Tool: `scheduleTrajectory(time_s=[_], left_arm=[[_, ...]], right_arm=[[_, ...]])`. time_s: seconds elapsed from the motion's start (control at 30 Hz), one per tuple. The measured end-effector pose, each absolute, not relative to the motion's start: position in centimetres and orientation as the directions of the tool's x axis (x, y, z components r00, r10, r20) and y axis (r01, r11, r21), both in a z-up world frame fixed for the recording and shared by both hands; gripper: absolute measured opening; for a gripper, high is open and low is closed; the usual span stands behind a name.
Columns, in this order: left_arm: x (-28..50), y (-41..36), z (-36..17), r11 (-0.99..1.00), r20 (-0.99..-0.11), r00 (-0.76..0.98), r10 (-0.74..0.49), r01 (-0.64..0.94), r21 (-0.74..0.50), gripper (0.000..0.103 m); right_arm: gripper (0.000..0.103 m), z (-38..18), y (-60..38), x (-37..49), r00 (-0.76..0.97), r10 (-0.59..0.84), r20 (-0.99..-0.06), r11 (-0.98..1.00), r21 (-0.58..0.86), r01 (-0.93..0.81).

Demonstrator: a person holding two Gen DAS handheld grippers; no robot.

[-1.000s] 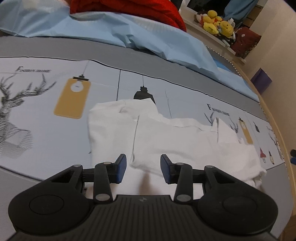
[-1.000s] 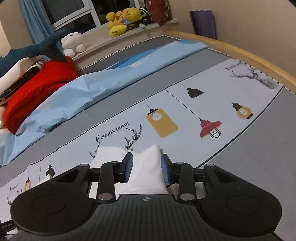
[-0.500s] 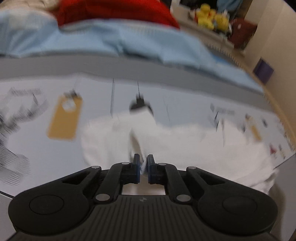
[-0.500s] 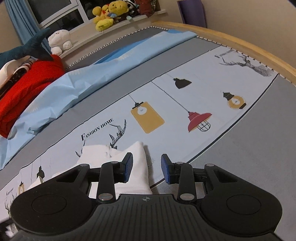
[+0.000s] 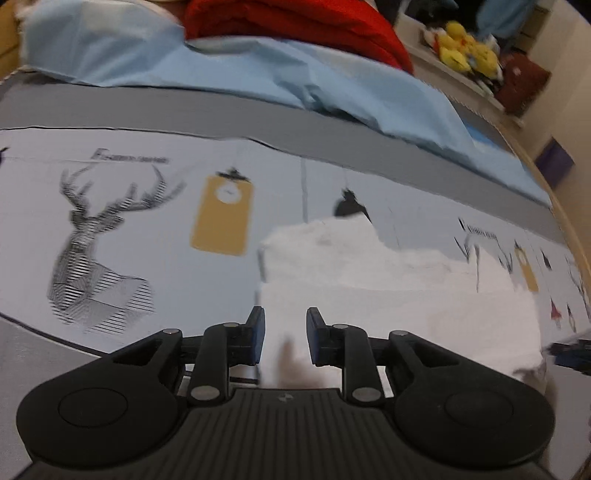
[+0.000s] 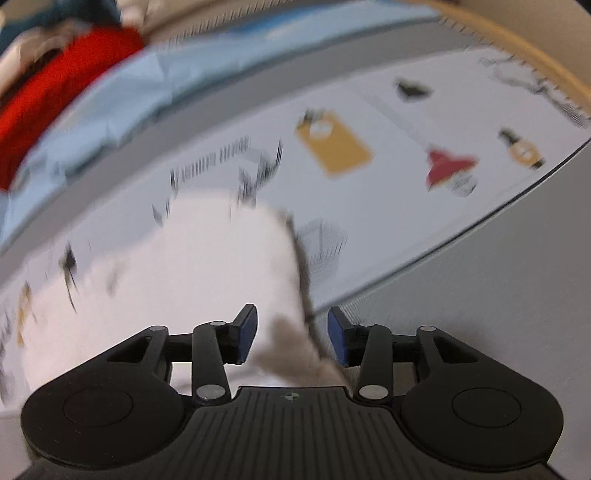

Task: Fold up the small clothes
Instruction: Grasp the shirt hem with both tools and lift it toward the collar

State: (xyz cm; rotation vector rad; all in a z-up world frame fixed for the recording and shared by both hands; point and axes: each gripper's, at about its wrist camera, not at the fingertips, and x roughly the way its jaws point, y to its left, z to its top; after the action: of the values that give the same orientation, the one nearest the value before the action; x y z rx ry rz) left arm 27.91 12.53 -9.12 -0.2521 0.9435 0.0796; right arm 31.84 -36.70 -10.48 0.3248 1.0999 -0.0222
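A white garment (image 5: 388,291) lies folded on the printed bedsheet (image 5: 147,206), spread across the right half of the left wrist view. My left gripper (image 5: 283,332) is open, its blue pads apart over the garment's near left edge. In the blurred right wrist view the garment (image 6: 192,266) fills the lower left, with its right edge running down between the fingers. My right gripper (image 6: 291,334) is open over that near right corner.
A light blue quilt (image 5: 258,74) and a red blanket (image 5: 295,26) lie at the back of the bed. Yellow plush toys (image 5: 465,55) sit on the sill. The bed's wooden edge (image 6: 517,55) curves at the right. A grey sheet band (image 6: 480,295) runs along the front.
My left gripper shut on the garment half a second ago and has now opened and shifted left. My right gripper stayed open and moved fast over the garment's right corner; the garment lies flatter.
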Motion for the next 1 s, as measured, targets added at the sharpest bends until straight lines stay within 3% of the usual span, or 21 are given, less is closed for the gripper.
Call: scheduleTrajectory(time_s=[0.13, 0.2, 0.27, 0.33, 0.43, 0.5, 0.6, 0.67, 0.9, 0.93, 1.0], left_arm=[[28.9, 10.9, -10.3, 0.983, -0.828, 0.560, -0.042, -0.126, -0.135, 0.028], [28.9, 10.8, -10.4, 0.982, -0.828, 0.558, -0.056, -0.119, -0.147, 0.028], [28.7, 10.7, -10.5, 0.982, -0.822, 0.565, -0.066, -0.111, -0.154, 0.028], [28.9, 10.6, -10.4, 0.983, -0.822, 0.565, -0.073, -0.097, -0.154, 0.028], [29.3, 10.3, -11.5, 0.988, -0.845, 0.530, -0.071, -0.080, -0.133, 0.028], [29.5, 10.3, -12.7, 0.991, -0.867, 0.493, -0.067, -0.067, -0.114, 0.028], [29.8, 10.1, -14.9, 0.997, -0.904, 0.426, -0.040, -0.039, -0.063, 0.029], [29.7, 10.5, -15.6, 0.998, -0.910, 0.414, -0.022, -0.044, -0.044, 0.036], [29.9, 12.6, -14.0, 0.985, -0.874, 0.483, -0.057, -0.118, -0.129, 0.038], [30.0, 13.0, -14.0, 0.979, -0.866, 0.496, -0.066, -0.135, -0.152, 0.039], [30.4, 13.7, -14.2, 0.967, -0.858, 0.507, -0.079, -0.171, -0.191, 0.043]], right_arm=[[0.048, -13.5, -34.7, 31.9, 0.384, 0.116, -0.916, 0.980, 0.169, 0.106], [0.028, -13.1, -33.9, 31.4, 0.408, 0.116, -0.906, 0.988, 0.147, 0.045], [0.023, -12.0, -32.9, 30.6, 0.429, 0.106, -0.897, 0.994, 0.092, -0.053], [0.024, -11.9, -32.3, 29.8, 0.426, 0.069, -0.902, 0.989, 0.007, -0.146], [0.029, -12.2, -33.2, 29.7, 0.357, 0.105, -0.928, 0.979, 0.034, -0.202], [0.029, -10.2, -35.2, 30.4, 0.428, 0.186, -0.884, 0.979, 0.132, -0.152], [0.041, -8.0, -38.4, 32.4, 0.556, 0.261, -0.789, 0.956, 0.292, -0.033], [0.047, -8.4, -40.1, 33.8, 0.596, 0.276, -0.754, 0.926, 0.375, 0.046], [0.049, -15.2, -42.0, 38.4, 0.516, 0.296, -0.803, 0.836, 0.480, 0.266], [0.040, -15.8, -42.0, 38.7, 0.519, 0.327, -0.790, 0.815, 0.514, 0.268], [0.005, -15.7, -41.7, 39.1, 0.552, 0.396, -0.734, 0.794, 0.576, 0.195]])
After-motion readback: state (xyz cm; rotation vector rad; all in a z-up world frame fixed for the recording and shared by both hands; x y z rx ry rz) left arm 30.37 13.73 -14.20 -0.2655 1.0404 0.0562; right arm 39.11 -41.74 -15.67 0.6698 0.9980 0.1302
